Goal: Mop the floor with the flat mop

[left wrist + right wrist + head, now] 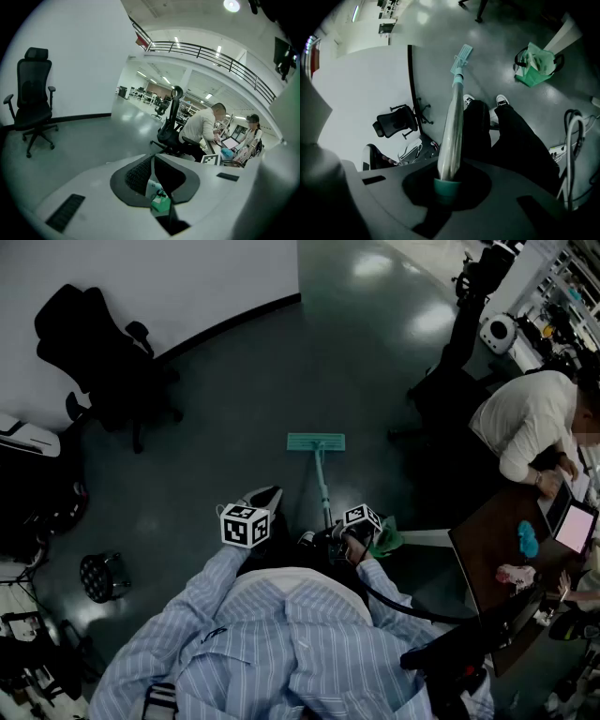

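Observation:
The flat mop's teal head (315, 442) lies flat on the dark floor ahead of my feet. Its silver pole (324, 488) runs back to my right gripper (352, 531). In the right gripper view the pole (452, 126) rises from a teal end cap, with the right gripper (446, 180) shut around it, and the mop head (461, 57) is far down the pole. My left gripper (255, 512) is held to the left of the pole, apart from it. Seen in its own view, the left gripper (153, 161) has its jaws together and nothing between them.
A green bag (386, 538) sits on the floor by my right side. A black office chair (103, 352) stands at the far left near the wall. A seated person (525, 423) works at a desk (497, 540) on the right. A dark round basket (103, 576) is at my left.

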The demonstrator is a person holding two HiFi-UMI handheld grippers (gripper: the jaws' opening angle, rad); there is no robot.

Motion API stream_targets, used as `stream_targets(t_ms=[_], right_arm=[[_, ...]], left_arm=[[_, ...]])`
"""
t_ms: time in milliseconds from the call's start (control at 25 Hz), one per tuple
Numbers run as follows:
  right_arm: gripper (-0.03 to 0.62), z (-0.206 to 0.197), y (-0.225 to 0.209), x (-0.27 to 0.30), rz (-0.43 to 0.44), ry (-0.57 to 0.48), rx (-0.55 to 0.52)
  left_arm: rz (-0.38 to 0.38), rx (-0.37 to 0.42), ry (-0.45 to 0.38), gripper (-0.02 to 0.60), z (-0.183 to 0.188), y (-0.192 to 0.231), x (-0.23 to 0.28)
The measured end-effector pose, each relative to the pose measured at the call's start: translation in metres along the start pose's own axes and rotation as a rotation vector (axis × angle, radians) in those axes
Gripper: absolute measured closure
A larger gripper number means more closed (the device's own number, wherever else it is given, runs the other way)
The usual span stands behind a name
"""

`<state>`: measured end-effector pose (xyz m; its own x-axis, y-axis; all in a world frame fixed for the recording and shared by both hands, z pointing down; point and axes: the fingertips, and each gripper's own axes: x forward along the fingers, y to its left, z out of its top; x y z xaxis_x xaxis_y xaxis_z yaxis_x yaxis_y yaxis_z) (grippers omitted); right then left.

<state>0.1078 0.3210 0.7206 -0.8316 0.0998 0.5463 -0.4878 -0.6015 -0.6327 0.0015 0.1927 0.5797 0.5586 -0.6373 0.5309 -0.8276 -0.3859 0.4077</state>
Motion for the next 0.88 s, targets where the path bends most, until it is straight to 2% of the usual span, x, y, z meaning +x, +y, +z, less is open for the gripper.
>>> stream_targets(t_ms=[160, 480, 720, 880], right_arm=[[0.572, -0.004, 0.005, 0.004, 0.005, 0.005, 0.001], [0.572, -0.003, 0.008, 0.005, 0.005, 0.000, 0.012], [0.572, -0.003, 0.016, 0.008, 0.009, -0.001, 0.013], [0.572, 0.001, 0.021, 0.008, 0.027, -0.003, 0.017]], left_arm=[[-0.003, 0.025, 0.018, 0.558, -0.005, 0.000, -0.006], [0.031, -0.035, -0.035, 0.558, 0.002, 0.019, -0.012], [0.012, -0.029, -0.069, 0.558, 0.016, 0.020, -0.014], [-0.029, -0.033, -0.100, 0.558, 0.030, 0.014, -0.015]])
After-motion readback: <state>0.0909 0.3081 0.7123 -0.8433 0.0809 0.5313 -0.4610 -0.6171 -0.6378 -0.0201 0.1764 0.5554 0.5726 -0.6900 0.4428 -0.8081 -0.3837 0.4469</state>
